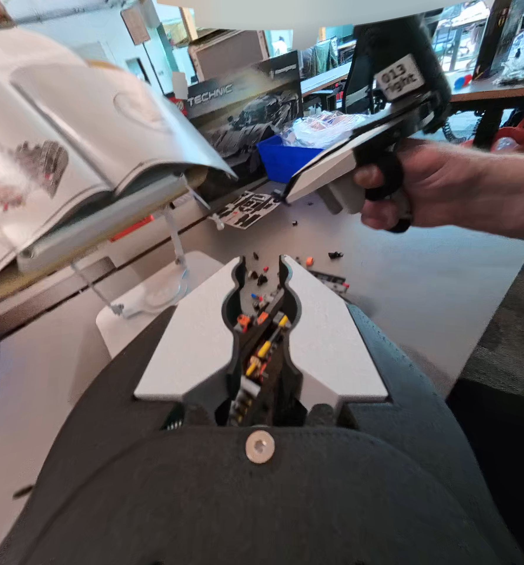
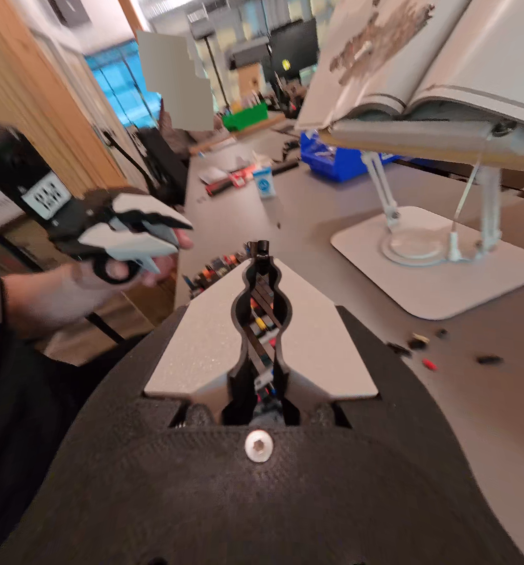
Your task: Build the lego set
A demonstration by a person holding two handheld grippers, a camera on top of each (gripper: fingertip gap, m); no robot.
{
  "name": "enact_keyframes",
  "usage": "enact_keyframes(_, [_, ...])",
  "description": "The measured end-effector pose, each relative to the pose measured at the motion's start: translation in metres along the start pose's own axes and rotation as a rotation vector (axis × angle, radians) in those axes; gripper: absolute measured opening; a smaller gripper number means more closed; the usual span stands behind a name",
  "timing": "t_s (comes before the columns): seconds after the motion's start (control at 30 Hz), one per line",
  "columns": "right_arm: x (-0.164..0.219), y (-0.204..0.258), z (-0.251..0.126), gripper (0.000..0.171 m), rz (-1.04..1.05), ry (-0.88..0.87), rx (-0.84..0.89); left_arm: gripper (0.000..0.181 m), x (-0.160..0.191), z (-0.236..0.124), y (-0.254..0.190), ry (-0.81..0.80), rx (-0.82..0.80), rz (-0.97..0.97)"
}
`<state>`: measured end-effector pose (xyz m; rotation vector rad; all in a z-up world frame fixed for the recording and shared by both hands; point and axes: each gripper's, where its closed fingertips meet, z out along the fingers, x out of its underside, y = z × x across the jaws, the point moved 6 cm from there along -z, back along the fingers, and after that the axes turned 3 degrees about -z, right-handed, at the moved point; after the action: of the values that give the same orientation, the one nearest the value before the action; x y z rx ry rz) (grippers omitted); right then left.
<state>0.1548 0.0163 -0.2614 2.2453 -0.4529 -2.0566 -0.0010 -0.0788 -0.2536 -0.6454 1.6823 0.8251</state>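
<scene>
Right gripper (image 2: 262, 260) pinched shut on a small black piece (image 2: 262, 249), poking out past the tips at centre frame. Left gripper (image 1: 260, 260) narrowly parted, gripping nothing as far as can be seen, hovering over the half-built lego assembly (image 1: 265, 339): a long black frame studded with orange and yellow pins, visible through the gap between the fingers and apparently lying on the table (image 1: 407, 275) near its edge. Likely step: seating the black piece on the frame. Best done by first steadying the frame with the left tongs, then bringing the piece in squarely along its hole and pressing straight, without twisting. Worth checking orientation first; the piece is too blurred to read. Instruction book (image 1: 71, 137) on its stand fills the upper left of the left wrist view, overhanging the work area and easily bumped. Loose small parts (image 1: 335, 254) scattered just beyond the fingertips, a sticker sheet (image 1: 248, 208) farther back, then a blue bin (image 1: 282, 162) and the set's box (image 1: 248, 116).
</scene>
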Motion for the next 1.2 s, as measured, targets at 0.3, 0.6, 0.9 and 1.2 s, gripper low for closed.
enact_keyframes(0.3, [-0.019, 0.025, 0.025, 0.003, -0.235, -0.071, 0.006, 0.016, -0.019, 0.045, 0.001, -0.087, 0.006, -0.272])
enact_keyframes(0.6, [-0.026, 0.039, 0.035, 0.005, -0.462, -0.058, 0.096, 0.005, -0.019, 0.038, 0.010, -0.173, 0.072, -0.433])
enact_keyframes(0.9, [-0.027, 0.050, 0.041, 0.005, -0.581, -0.054, 0.148, 0.009, -0.020, 0.030, 0.015, -0.264, 0.134, -0.561])
enact_keyframes(1.2, [-0.031, 0.055, 0.043, 0.010, -0.580, -0.023, 0.079, 0.000, -0.025, 0.021, 0.021, -0.230, 0.084, -0.399])
